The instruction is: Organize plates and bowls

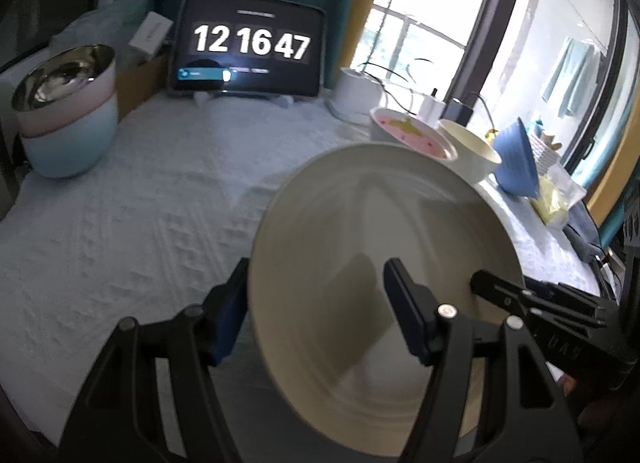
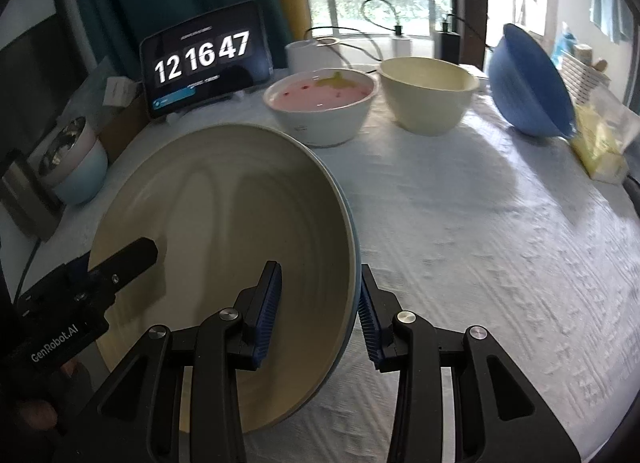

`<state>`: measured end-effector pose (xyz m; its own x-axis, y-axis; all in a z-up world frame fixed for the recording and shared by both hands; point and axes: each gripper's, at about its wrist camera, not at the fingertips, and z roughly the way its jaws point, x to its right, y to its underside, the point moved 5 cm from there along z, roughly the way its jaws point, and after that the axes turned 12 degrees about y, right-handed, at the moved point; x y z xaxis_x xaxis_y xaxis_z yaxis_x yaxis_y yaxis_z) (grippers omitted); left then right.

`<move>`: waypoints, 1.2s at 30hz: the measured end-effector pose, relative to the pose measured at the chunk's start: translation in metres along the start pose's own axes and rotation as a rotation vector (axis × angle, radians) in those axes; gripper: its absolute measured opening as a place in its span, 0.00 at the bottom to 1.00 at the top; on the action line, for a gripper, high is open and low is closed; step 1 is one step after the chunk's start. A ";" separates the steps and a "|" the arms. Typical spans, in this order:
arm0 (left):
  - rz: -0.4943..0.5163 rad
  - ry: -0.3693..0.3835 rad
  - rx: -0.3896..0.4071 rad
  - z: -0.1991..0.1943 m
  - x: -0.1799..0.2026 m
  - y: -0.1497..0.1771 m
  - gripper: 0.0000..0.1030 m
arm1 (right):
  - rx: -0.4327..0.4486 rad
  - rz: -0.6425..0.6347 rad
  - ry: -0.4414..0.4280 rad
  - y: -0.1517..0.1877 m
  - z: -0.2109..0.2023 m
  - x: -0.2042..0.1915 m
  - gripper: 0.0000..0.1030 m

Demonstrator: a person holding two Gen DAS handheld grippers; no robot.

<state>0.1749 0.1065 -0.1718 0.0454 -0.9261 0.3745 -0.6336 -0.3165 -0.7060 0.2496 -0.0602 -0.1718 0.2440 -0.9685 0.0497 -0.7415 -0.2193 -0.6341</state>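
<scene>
A large cream plate [image 1: 360, 231] with a blue underside is held tilted above the white tablecloth; it also shows in the right wrist view [image 2: 224, 215]. My left gripper [image 1: 312, 303] straddles its left rim, one finger inside, one outside. My right gripper [image 2: 320, 303] straddles its right rim the same way, with a small gap at the outer pad. Behind stand a pink-lined bowl [image 2: 320, 103], a cream bowl [image 2: 428, 95] and a tipped blue bowl [image 2: 528, 83]. Nested pink and blue steel-lined bowls [image 1: 68, 115] stand at the far left.
A tablet clock [image 1: 248, 47] stands at the back edge beside a cardboard box [image 1: 140, 75]. A white cylinder [image 1: 356, 91], chargers and cables sit behind the bowls. A plastic bag with yellow contents [image 2: 600, 143] lies at the right edge.
</scene>
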 end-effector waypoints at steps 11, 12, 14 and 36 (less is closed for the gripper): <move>-0.020 -0.066 -0.005 -0.006 -0.030 -0.003 0.65 | -0.029 -0.064 -0.038 -0.002 0.014 -0.036 0.38; -0.023 -0.070 -0.013 -0.004 -0.032 -0.002 0.65 | -0.031 -0.068 -0.038 -0.001 0.015 -0.037 0.38; -0.033 -0.078 -0.029 -0.001 -0.034 0.000 0.65 | -0.037 -0.073 -0.043 0.001 0.018 -0.037 0.38; 0.052 -0.134 0.075 -0.020 0.006 -0.020 0.66 | 0.035 -0.012 -0.067 -0.001 -0.010 0.002 0.38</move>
<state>0.1724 0.1113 -0.1431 0.1200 -0.9590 0.2567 -0.5782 -0.2777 -0.7671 0.2451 -0.0635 -0.1635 0.2950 -0.9555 0.0062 -0.7165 -0.2255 -0.6602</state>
